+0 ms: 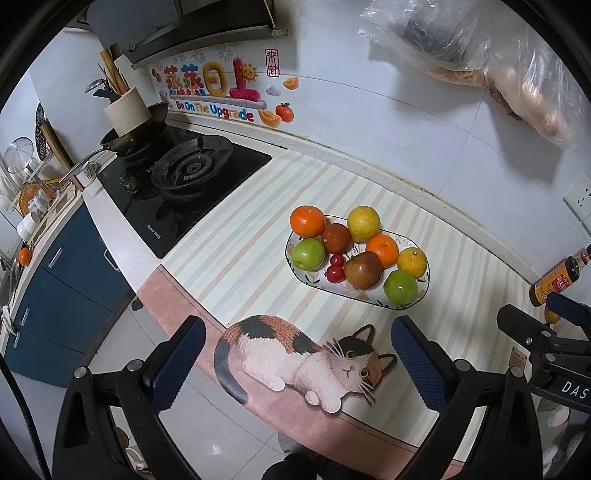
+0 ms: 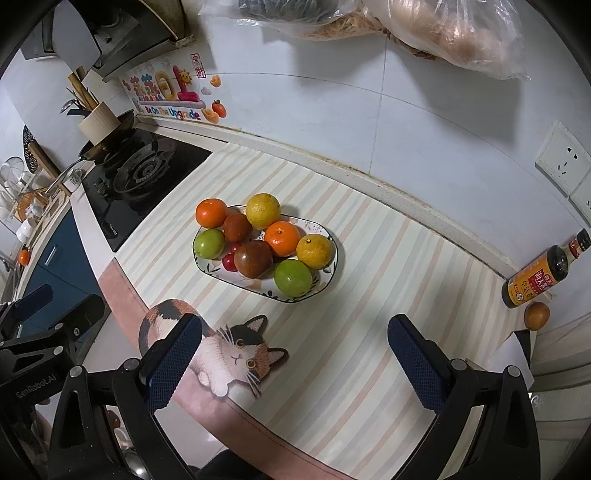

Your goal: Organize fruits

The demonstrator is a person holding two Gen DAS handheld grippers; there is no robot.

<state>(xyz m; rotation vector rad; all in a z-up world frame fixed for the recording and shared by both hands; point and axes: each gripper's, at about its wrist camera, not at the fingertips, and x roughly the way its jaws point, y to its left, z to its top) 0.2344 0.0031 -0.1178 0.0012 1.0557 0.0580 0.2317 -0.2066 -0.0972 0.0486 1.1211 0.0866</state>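
An oval patterned plate (image 1: 421, 291) (image 2: 332, 275) sits on the striped mat and holds several fruits: oranges (image 1: 307, 220) (image 2: 282, 238), yellow citrus (image 1: 364, 223) (image 2: 263, 210), green apples (image 1: 308, 253) (image 2: 293, 277), dark red-brown fruits (image 1: 363, 269) (image 2: 253, 258) and small red cherries (image 1: 335, 274) (image 2: 229, 262). A lone orange fruit (image 2: 536, 315) lies at the right by a bottle. My left gripper (image 1: 298, 363) is open and empty, held above the mat's front edge. My right gripper (image 2: 294, 358) is open and empty, also short of the plate.
A sauce bottle (image 2: 543, 275) (image 1: 557, 280) stands at the right by the wall. A gas stove (image 1: 184, 177) with a wok is at the left. Plastic bags (image 2: 443, 33) hang on the wall above. The counter edge runs under both grippers.
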